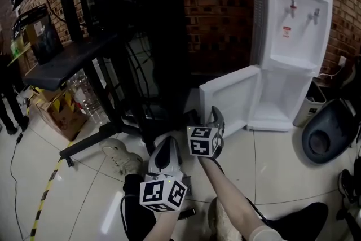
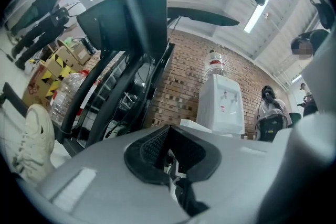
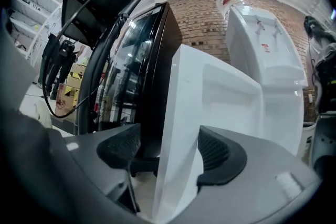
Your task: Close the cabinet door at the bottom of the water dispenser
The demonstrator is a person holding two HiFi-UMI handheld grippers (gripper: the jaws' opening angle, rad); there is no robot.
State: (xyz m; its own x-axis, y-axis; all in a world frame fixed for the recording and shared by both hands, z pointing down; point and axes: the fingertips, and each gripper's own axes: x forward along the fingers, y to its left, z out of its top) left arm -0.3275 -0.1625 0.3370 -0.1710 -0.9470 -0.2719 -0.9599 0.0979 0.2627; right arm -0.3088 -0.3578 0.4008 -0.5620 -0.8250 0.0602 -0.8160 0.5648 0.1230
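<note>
Closest to me, the left gripper (image 1: pixel 167 147) hangs clenched, nothing in it. The right gripper (image 3: pixel 170 150) is released, jaws wide, with the free edge of the cabinet door (image 1: pixel 228 96) between them, not pinched. This door stands swung open at the foot of the water dispenser (image 1: pixel 290 36). I would push with one pad flat, following the hinge arc until it seats. Glossy white tile floor (image 1: pixel 271 161), brick wall (image 1: pixel 220 8) behind.

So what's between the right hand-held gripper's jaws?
The white cabinet door's free edge, shown in the right gripper view. The jaws stand apart around it, not clamped on it.
</note>
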